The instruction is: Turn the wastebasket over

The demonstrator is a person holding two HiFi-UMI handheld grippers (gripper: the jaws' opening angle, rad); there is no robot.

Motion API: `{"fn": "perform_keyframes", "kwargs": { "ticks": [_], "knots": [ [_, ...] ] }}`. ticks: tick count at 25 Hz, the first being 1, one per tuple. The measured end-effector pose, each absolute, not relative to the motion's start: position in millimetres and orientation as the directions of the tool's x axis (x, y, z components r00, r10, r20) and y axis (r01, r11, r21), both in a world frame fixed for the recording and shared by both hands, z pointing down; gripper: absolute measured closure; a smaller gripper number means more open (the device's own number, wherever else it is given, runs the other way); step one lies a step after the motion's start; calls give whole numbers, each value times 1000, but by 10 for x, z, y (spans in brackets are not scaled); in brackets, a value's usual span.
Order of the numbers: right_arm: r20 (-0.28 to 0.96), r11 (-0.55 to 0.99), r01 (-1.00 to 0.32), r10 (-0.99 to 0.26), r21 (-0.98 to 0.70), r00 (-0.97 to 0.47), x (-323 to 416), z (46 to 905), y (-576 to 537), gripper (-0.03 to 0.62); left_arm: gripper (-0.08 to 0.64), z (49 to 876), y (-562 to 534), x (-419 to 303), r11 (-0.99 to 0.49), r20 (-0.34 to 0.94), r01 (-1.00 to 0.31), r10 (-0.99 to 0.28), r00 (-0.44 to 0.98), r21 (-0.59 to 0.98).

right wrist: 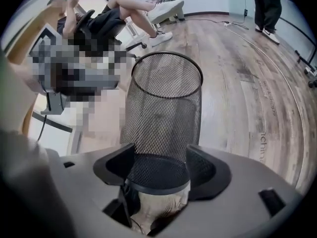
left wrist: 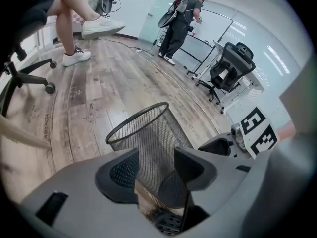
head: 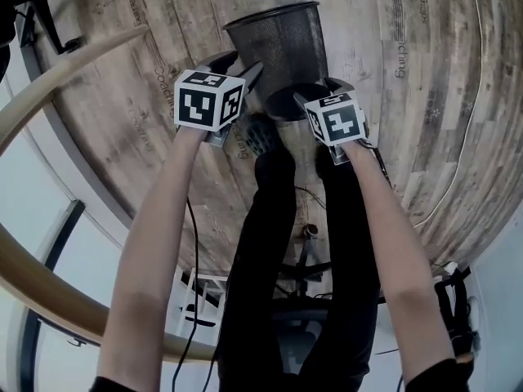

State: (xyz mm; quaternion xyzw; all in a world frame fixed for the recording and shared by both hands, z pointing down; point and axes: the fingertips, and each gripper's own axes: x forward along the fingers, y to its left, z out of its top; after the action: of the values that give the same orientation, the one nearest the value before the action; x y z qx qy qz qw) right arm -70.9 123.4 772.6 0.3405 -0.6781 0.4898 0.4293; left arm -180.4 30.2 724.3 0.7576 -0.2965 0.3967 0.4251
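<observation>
Left gripper: jaws apart, nothing gripped, wastebasket's lower side seen between them.
Right gripper: jaws wide open, either side of the base, not pressing.
Wastebasket: black mesh, upright on wood floor, rim up.
Office chair: well beyond.

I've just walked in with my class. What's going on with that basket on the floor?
A person holds a gripper in each hand at the narrow bottom end of a black wire-mesh wastebasket on the wooden plank floor. The basket's open rim points away from the person, not down at the floor. The right gripper has its jaws wide either side of the solid base. The left gripper has the lower wall between its jaws; whether it squeezes is unclear.
</observation>
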Motion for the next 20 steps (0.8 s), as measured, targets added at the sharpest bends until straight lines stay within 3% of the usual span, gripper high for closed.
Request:
{"fn": "perform_keyframes", "kwargs": {
  "ticks": [13, 20],
  "knots": [
    [907, 305, -865, -14, -398, -422, -931, 7759, 1247, 267, 327, 7171, -282, -1915, -541, 849, -759, -146, 507, 361],
    [905, 313, -860, -4, -403, -425, -955, 7763, 1225, 265, 327, 7219, -484, -1734, -670, 842, -653, -77, 534, 353]
  ]
}}
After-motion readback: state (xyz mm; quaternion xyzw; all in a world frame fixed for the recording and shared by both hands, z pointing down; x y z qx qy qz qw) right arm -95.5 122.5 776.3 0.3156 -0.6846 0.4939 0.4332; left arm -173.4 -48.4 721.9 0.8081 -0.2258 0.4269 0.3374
